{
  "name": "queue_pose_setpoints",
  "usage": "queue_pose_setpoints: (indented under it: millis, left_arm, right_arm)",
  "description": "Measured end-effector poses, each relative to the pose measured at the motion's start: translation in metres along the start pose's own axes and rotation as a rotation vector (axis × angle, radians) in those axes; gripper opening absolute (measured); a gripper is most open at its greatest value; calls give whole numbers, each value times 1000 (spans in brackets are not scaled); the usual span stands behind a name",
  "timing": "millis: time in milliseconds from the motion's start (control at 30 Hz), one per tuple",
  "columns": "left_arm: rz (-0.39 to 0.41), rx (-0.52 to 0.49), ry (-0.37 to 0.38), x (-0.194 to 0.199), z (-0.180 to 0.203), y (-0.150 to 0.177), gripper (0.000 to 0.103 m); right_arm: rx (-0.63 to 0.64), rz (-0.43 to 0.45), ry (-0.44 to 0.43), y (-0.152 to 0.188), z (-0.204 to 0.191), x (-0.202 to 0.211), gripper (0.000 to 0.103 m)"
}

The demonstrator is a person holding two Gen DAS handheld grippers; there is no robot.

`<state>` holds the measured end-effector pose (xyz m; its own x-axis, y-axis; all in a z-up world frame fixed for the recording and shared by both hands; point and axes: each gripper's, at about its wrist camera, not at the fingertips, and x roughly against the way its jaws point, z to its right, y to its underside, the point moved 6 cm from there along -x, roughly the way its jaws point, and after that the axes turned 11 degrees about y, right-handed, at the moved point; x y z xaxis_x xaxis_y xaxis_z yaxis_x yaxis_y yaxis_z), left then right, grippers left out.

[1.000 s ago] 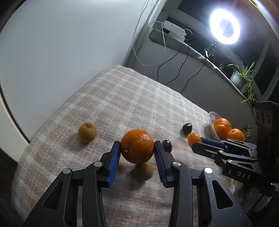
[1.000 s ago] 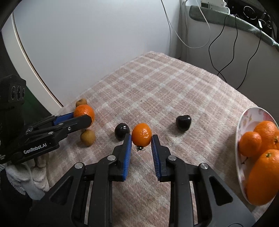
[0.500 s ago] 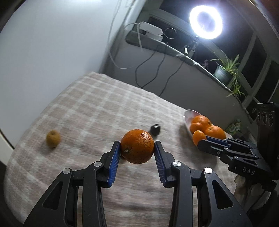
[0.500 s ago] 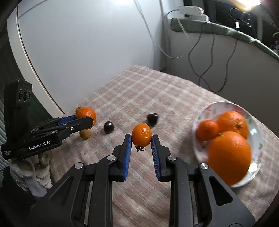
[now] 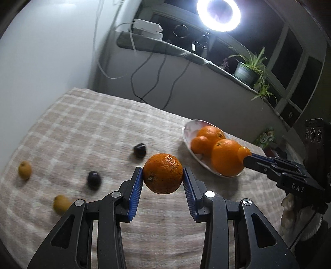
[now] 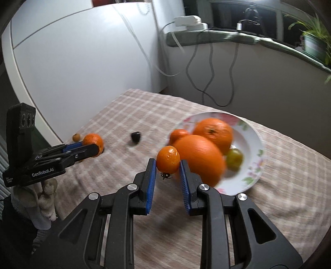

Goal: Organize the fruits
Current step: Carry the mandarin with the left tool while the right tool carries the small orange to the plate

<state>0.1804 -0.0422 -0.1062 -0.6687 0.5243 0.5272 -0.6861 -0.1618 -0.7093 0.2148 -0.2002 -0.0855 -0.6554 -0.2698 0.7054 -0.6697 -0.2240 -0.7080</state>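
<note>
Both claws have travelled across the checked cloth toward the plate [image 6: 251, 132] since the earlier frames, each carrying its fruit clear of the tabletop [image 5: 86, 128]; the plate, once at the edge of both views, now sits close ahead. Left claw [image 5: 163, 178] is closed on a large orange [image 5: 163, 173], its blue pads pressed against the fruit's two sides. Right claw [image 6: 167, 167] is clamped on a small mandarin [image 6: 168, 159], held just beside the near rim of the plate. On the plate lie two big oranges [image 6: 213, 132], a smaller one [image 6: 178, 134] and a greenish fruit [image 6: 234, 158]. Left behind on the cloth are two dark plums [image 5: 139, 150] and two small yellowish fruits [image 5: 24, 170], well apart from the plate. A ring light [image 5: 218, 15] glares above the window ledge, where a potted plant [image 5: 248, 69] stands
</note>
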Motion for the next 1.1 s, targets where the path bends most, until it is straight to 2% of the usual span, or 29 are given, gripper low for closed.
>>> queue_pose_setpoints:
  millis: [267, 600, 1100]
  left_arm:
    - [-11, -57, 20, -24, 26, -17, 37]
    - [-24, -102, 50, -60, 46, -44, 37]
    - [-49, -87, 57, -106, 42, -72, 37]
  right_arm:
    - [-55, 12, 49, 2, 44, 6, 24]
    - [-110, 2, 83, 3, 82, -10, 24]
    - [-151, -18, 102, -1, 110, -36, 24]
